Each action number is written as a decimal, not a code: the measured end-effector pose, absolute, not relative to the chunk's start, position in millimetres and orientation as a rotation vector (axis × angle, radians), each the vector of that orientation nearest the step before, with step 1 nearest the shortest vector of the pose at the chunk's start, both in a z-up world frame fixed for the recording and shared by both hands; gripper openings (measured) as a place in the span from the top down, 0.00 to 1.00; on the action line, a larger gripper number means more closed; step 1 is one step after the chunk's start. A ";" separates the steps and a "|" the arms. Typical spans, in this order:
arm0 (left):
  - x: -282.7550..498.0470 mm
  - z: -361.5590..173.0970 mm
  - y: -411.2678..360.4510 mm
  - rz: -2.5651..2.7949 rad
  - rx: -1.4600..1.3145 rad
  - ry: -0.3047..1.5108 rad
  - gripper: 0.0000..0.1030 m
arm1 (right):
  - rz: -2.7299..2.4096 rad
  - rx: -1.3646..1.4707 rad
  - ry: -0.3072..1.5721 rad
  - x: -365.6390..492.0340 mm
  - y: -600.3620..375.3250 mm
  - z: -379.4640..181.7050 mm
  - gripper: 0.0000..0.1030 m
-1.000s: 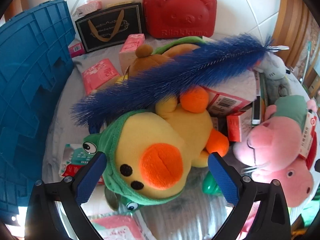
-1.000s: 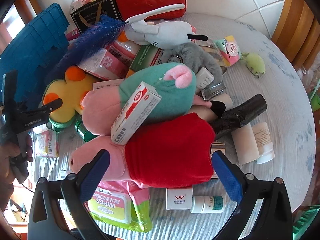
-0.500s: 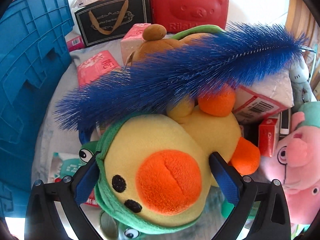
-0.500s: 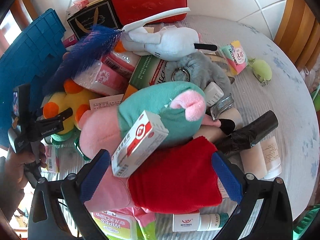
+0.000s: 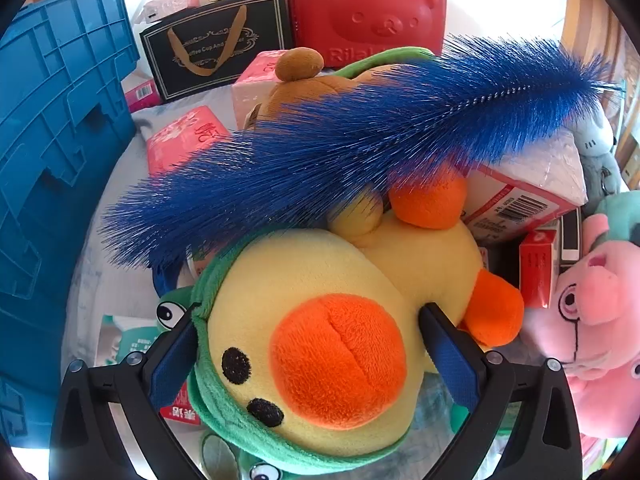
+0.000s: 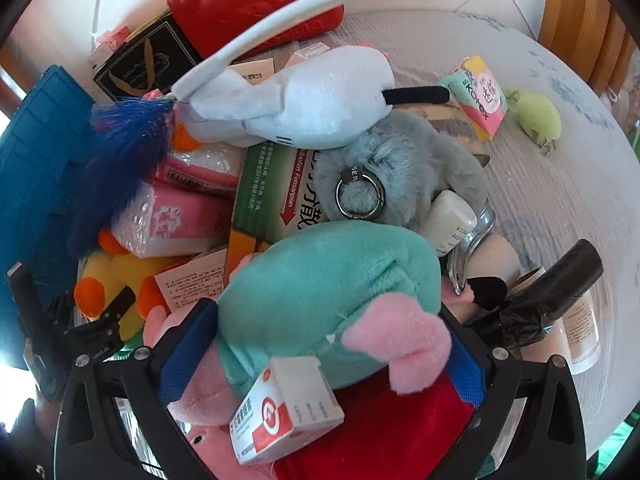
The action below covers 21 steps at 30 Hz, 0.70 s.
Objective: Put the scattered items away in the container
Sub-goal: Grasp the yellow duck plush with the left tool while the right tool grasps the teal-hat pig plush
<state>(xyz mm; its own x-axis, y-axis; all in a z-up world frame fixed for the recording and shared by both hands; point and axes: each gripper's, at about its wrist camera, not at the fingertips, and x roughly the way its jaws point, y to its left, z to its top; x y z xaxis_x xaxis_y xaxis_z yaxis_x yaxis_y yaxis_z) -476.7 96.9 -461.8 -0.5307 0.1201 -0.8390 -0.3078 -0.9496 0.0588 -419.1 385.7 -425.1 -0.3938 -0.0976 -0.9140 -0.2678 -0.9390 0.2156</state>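
Left claw (image 5: 308,344) clenched on the head of the yellow duck plush (image 5: 320,352), pads pressed into both sides, with the blue feather duster (image 5: 352,148) lying across its body just beyond. Right claw (image 6: 320,344) clamped around the pink pig plush (image 6: 320,292) in teal and red, a red-and-white medicine box (image 6: 288,412) resting on top. Blue crate (image 5: 52,152) off to the left edge of the cluttered desk (image 6: 560,184), apart from both toys.

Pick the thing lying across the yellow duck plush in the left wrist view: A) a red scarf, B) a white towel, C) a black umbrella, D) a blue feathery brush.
D: a blue feathery brush lies across the yellow duck plush, whose head sits between the left gripper fingers.
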 end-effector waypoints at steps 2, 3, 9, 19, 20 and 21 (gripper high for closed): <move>-476.7 -461.5 96.8 2.534 -1.373 0.292 0.00 | 2.476 -1.671 0.519 -423.7 387.4 -430.1 0.00; -477.1 -461.3 96.6 2.531 -1.376 0.289 0.00 | 2.470 -1.674 0.520 -426.1 387.8 -432.6 0.00; -476.3 -461.0 96.3 2.519 -1.373 0.297 0.00 | 2.464 -1.690 0.502 -431.7 386.2 -440.4 0.00; -466.3 -449.3 94.8 2.521 -1.347 0.286 0.27 | 2.573 -1.630 0.346 -419.4 370.8 -417.5 0.31; -465.2 -447.4 94.1 2.521 -1.351 0.281 0.29 | 2.585 -1.620 0.339 -417.2 369.4 -414.5 0.32; -464.7 -445.9 93.9 2.522 -1.354 0.277 0.30 | 2.596 -1.607 0.333 -415.0 368.7 -411.3 0.33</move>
